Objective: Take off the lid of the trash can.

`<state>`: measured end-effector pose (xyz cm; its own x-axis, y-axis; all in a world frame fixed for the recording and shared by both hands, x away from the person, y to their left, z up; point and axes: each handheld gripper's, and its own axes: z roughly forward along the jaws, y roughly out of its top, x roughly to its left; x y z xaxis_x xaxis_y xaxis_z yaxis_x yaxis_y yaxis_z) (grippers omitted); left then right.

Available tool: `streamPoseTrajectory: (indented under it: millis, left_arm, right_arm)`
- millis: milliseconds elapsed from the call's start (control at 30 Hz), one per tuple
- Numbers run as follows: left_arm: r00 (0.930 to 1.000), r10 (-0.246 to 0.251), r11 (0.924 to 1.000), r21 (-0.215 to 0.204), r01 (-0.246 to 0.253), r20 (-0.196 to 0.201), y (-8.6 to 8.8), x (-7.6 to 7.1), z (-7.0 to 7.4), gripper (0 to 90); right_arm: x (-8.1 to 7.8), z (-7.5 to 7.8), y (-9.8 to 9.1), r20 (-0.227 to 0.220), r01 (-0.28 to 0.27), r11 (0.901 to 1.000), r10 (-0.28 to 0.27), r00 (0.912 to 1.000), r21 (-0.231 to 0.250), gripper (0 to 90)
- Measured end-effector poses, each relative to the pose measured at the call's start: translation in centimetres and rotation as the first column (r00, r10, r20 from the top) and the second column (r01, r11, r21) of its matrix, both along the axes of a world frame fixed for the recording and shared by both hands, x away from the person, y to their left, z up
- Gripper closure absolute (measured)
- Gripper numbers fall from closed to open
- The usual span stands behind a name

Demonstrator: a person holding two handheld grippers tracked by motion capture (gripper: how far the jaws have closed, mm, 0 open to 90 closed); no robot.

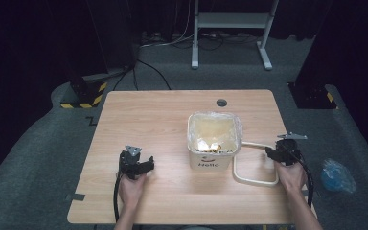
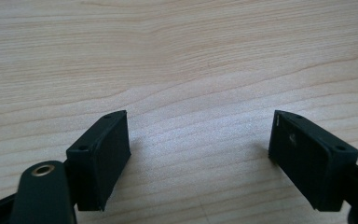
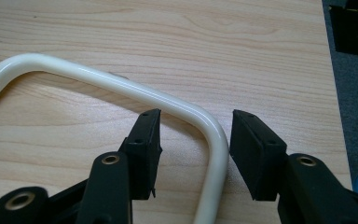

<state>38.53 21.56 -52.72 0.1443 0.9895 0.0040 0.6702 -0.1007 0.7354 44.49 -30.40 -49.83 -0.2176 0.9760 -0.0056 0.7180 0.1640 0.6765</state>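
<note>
I have the right gripper (image 3: 193, 135) at the right side of the wooden table (image 1: 148, 110), its jaws part open and straddling the cream handle (image 3: 121, 86); the bar runs between the pads near its rounded corner, one pad on each side, and neither pad presses on it, so I hold nothing there. In the high view that handle (image 1: 254, 182) lies flat on the tabletop as a loop swung out to the right of the white bin (image 1: 213, 160), and the right gripper (image 1: 274, 154) sits over the loop's far right corner. The bin stands upright near the middle of the table, lined with a clear bag (image 1: 215, 129) and with scraps at the bottom; "Hello" is printed on its near wall. My left gripper (image 1: 146, 165) rests well apart to the left; its jaws stand wide over bare wood (image 2: 196, 70), empty. A blue bag (image 1: 336, 175) lies on the floor beyond the table's right edge.
</note>
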Motion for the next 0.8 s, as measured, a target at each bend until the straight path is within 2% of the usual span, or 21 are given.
streamPoseTrajectory:
  millis: [433,800]
  left_arm:
    - [1.0000,0.000,1.0000,0.000,0.000,0.000,0.00,0.00,0.00,20.5]
    - [1.0000,0.002,1.0000,0.000,-0.002,0.000,-0.03,-0.01,0.00,20.6]
  right_arm:
    - [-0.38,0.30,0.47,0.027,-0.026,0.9992,0.025,0.9993,0.032,48.1]
    - [-0.74,0.31,0.95,0.041,-0.034,0.9989,0.033,0.9986,0.032,48.0]
